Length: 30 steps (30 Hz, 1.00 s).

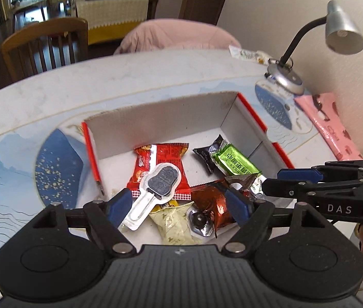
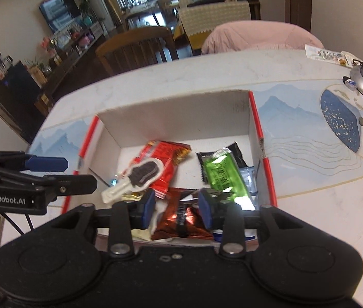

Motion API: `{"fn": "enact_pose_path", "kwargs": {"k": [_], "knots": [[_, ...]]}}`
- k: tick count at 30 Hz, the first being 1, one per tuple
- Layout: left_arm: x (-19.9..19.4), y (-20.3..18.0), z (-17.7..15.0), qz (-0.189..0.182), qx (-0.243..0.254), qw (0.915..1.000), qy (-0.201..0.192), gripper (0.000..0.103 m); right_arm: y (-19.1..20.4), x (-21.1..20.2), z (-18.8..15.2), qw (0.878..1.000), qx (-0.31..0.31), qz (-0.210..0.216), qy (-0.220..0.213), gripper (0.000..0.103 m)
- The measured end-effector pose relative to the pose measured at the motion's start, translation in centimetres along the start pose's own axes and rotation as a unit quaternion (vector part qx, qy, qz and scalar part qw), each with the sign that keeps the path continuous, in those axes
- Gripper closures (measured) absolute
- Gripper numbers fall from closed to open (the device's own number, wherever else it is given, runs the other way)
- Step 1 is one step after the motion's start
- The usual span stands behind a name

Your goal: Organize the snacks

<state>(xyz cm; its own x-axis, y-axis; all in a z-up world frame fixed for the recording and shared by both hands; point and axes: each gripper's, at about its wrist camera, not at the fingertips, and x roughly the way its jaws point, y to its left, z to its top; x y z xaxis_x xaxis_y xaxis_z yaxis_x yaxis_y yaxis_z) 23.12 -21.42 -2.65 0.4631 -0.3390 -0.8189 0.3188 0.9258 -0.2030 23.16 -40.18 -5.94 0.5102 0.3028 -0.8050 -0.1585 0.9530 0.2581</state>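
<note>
1. Left gripper [image 1: 179,206] above the near end of a white box [image 1: 161,113], jaws spread wide, gripping nothing.
2. Right gripper [image 2: 177,209] above the same box, jaws partly apart, nothing pinched between the blue pads [image 2: 150,206].
3. Snacks loose on the box floor, below both grippers.
4. From the left wrist view: dark lolly in a clear blister [image 1: 155,190] at 11 o'clock of the gripper, lying over a red packet [image 1: 161,164]; green packet [image 1: 235,161] at 2 o'clock, over a black wrapper [image 1: 204,154]; copper foil packet [image 1: 212,205] at 3 o'clock, just inside the right pad; pale packet [image 1: 173,225] at 6 o'clock.
5. From the right wrist view: copper packet framed between the pads but below them, not touched.
6. Red-trimmed box standing on a table [image 1: 104,77] with a white and blue mountain-print cover.
7. Silver desk lamp [image 1: 343,28] at the table's 2 o'clock corner, pink packet [image 1: 330,125] beside it, near a cream wall.
8. Beyond the table: pink cushion [image 1: 176,34], wooden chair [image 1: 45,43], a living room with a screen [image 2: 58,11] and shelves.
</note>
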Motion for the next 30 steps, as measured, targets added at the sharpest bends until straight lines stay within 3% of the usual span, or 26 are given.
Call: {"fn": "enact_pose_path", "kwargs": {"k": [3, 10, 17, 22, 30], "knots": [[-1.6, 0.5, -0.6, 0.002, -0.001, 0.9998, -0.018, 0.022, 0.8, -1.0, -0.4, 1.000, 0.007, 0.002, -0.017, 0.000], [-5.1, 1.7, -1.9, -0.009, -0.008, 0.9984, -0.055, 0.019, 2.7, -3.3, -1.5, 0.997, 0.004, -0.024, -0.070, 0.000], [-8.0, 2.1, -3.7, -0.020, -0.004, 0.9954, -0.093, 0.001, 4.6, -5.8, -3.8, 0.988, 0.012, -0.034, -0.149, 0.000], [-9.1, 2.2, -5.2, -0.020, 0.003, 0.9949, -0.099, 0.001, 7.0, -7.1, -5.9, 0.978, -0.009, -0.054, -0.203, 0.000], [-10.3, 2.5, -7.1, -0.011, -0.007, 0.9944, -0.105, 0.001, 8.8, -8.3, -7.8, 0.969, -0.002, -0.058, -0.239, 0.000]]}}
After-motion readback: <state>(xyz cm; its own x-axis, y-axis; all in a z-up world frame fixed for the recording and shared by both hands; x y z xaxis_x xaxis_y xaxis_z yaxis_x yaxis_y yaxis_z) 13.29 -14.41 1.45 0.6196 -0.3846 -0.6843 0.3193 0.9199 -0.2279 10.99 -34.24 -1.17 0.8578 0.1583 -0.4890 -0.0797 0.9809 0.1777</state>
